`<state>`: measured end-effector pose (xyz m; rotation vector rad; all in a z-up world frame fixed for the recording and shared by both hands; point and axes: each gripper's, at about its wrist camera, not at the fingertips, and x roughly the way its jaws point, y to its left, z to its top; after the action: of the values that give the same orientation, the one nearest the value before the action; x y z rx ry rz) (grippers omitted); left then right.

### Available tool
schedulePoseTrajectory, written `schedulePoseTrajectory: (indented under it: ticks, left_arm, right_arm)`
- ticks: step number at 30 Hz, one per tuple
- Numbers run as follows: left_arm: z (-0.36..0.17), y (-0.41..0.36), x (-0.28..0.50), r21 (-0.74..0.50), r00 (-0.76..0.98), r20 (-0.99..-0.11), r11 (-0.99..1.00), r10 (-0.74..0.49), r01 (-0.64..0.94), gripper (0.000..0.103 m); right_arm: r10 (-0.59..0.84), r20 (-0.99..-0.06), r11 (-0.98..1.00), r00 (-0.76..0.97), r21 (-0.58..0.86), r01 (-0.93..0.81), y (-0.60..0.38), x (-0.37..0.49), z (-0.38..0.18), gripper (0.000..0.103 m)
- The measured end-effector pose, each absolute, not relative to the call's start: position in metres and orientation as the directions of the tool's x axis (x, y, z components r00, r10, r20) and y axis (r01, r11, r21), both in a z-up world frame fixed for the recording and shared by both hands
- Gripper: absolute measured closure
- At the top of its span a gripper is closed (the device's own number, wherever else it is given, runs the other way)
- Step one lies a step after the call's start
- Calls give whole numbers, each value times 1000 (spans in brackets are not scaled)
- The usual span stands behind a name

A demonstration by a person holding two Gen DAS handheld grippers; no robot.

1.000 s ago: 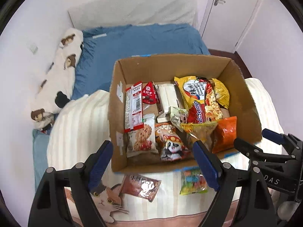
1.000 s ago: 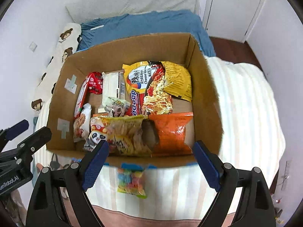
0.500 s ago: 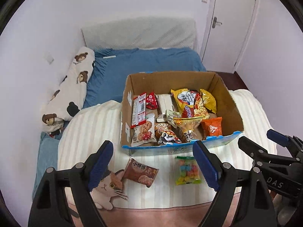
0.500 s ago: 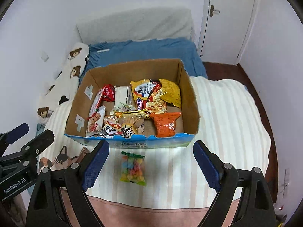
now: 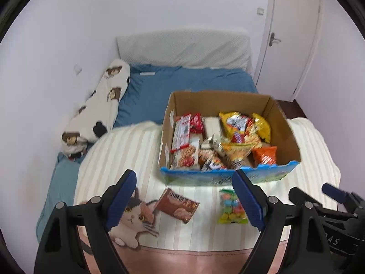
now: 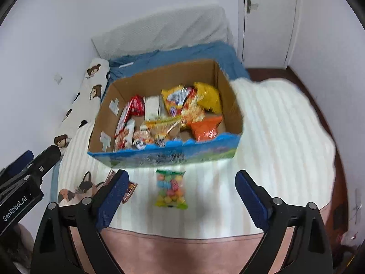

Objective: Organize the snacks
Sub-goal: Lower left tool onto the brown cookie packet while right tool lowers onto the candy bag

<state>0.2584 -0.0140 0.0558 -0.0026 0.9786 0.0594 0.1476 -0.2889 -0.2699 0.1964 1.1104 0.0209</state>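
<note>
Two snacks lie loose on the bed's striped blanket (image 5: 127,150), just in front of the cardboard box (image 5: 282,123): candy bag (image 6: 170,188) and brown cookie pack (image 5: 176,205). Rest are piled in the box. Right tool (image 6: 180,196) jaws just opened wider, nothing btwn; left tool (image 5: 184,199) wide, empty. Risks, prob.: slick film slipping from the pads, soft blanket getting pinched w/ the bag, box already crowded so a drop may perch on top.

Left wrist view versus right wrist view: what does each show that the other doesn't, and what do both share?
Only the left wrist view shows the brown packet whole; the right wrist view catches just a sliver of it. Only the right wrist view shows the dark floor beside the bed. Both share the cardboard box of snacks, the candy bag lying before it on the striped blanket, and both open, empty hand-held grippers: left hand-held gripper, right hand-held gripper.
</note>
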Motion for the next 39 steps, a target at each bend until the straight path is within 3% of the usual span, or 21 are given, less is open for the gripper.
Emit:
schedulePoseTrajectory:
  ticks: [7, 15, 19, 20, 25, 33, 39]
  left_arm:
    - [-19, 29, 269, 31, 381, -919, 981, 103, -190, 17]
    - [-94, 64, 281, -104, 203, -979, 919, -27, -381, 17]
    - [-128, 56, 287, -187, 171, -978, 875, -122, -447, 17]
    - [-133, 51, 289, -185, 165, -979, 878, -123, -441, 17]
    - [-161, 28, 289, -71, 94, -995, 936, -41, -344, 17]
    - [-167, 59, 258, 47, 35, -997, 944, 62, -325, 17]
    - [-156, 69, 249, -111, 77, -994, 865, -83, -490, 17]
  right_arm:
    - [191, -939, 965, 285, 232, 119, -270, 166, -362, 6]
    - [145, -970, 968, 195, 180, 173, -243, 185, -447, 7]
    - [104, -975, 974, 199, 140, 176, -238, 190, -465, 11]
    - [94, -977, 977, 193, 128, 170, -237, 190, -469, 16]
    - [61, -982, 992, 180, 80, 101, -232, 186, -481, 18]
    - [53, -985, 992, 165, 71, 104, -242, 178, -484, 18]
    - [83, -982, 982, 170, 109, 155, -263, 182, -484, 18]
